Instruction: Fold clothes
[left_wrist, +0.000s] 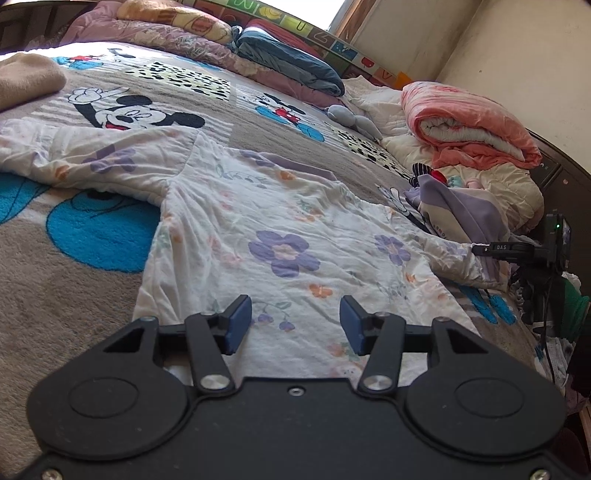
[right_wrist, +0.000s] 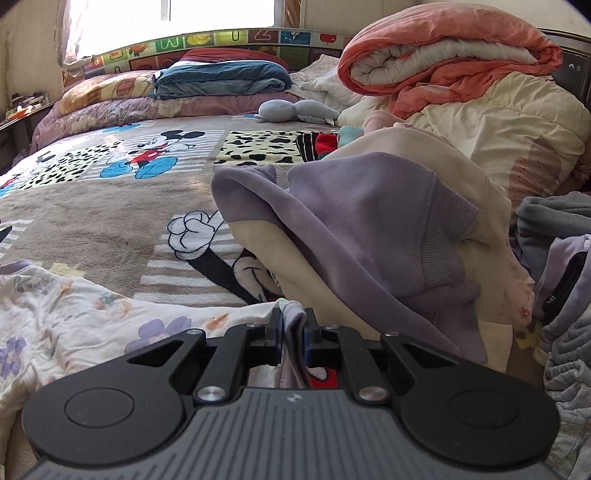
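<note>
A white garment with purple and orange flowers lies spread flat on the bed, one sleeve stretched out to the left and the other to the right. My left gripper hovers open just over its near hem, nothing between the blue pads. My right gripper is shut on a bunched edge of the flowered garment. In the left wrist view the right gripper sits at the tip of the right sleeve, pulling it out sideways.
The bed is covered by a cartoon-mouse blanket. A purple and cream sweatshirt is heaped right beside the right gripper, with grey clothes further right. A rolled pink quilt and folded blue bedding line the far side.
</note>
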